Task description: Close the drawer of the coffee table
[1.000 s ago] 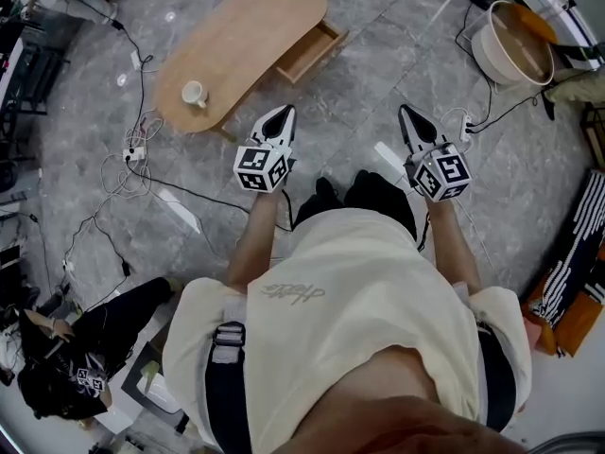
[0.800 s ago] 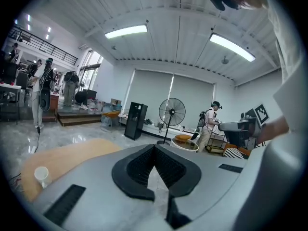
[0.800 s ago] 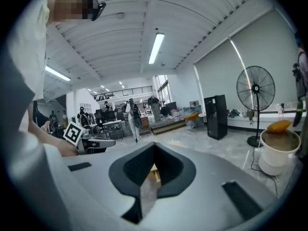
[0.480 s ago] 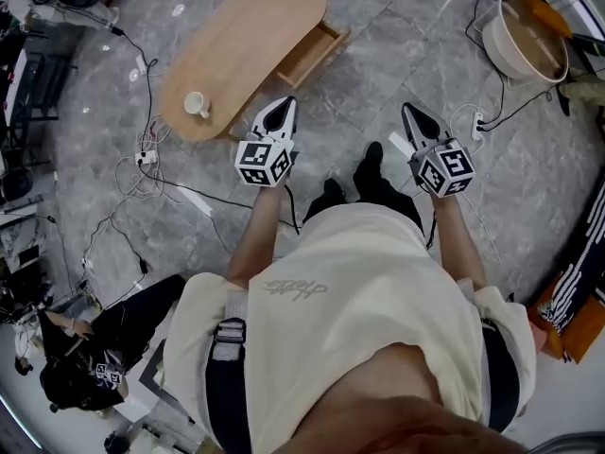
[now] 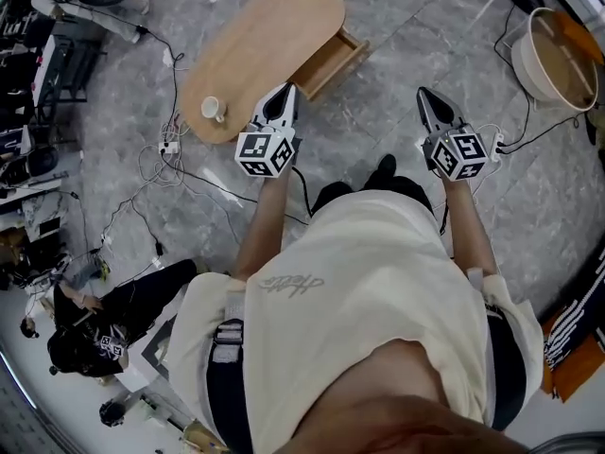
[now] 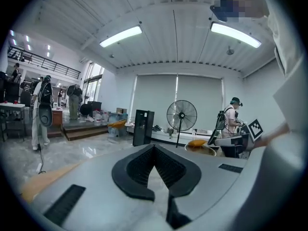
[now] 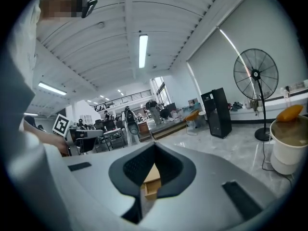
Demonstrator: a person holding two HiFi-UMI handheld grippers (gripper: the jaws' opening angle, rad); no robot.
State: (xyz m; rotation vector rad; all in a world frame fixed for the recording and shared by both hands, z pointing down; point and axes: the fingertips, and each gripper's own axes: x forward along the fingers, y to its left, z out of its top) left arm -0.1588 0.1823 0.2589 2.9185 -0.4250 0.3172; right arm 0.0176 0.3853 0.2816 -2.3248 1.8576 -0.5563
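The oval wooden coffee table (image 5: pixel 257 43) stands on the grey floor ahead of me, with a white cup (image 5: pixel 214 110) on its near left end. Its drawer (image 5: pixel 334 62) juts open from the right side, and the right gripper view catches it (image 7: pixel 149 180) between the jaws. My left gripper (image 5: pixel 282 102) hovers just off the table's near edge, shut and empty. My right gripper (image 5: pixel 427 99) is held over bare floor, right of the drawer and apart from it, also shut and empty. In the left gripper view (image 6: pixel 154 146) a tan strip of tabletop (image 6: pixel 44 179) shows.
Cables and a power strip (image 5: pixel 170 147) lie on the floor left of the table. A white bucket (image 5: pixel 555 62) stands at the far right, with another power strip (image 5: pixel 493 141) near it. A person crouches at the lower left (image 5: pixel 90 334). Racks of gear (image 5: pixel 43 74) line the left edge.
The table and its open drawer have drawn closer and shifted right in the head view as I stepped toward them. Both grippers stay held out in front, shut.
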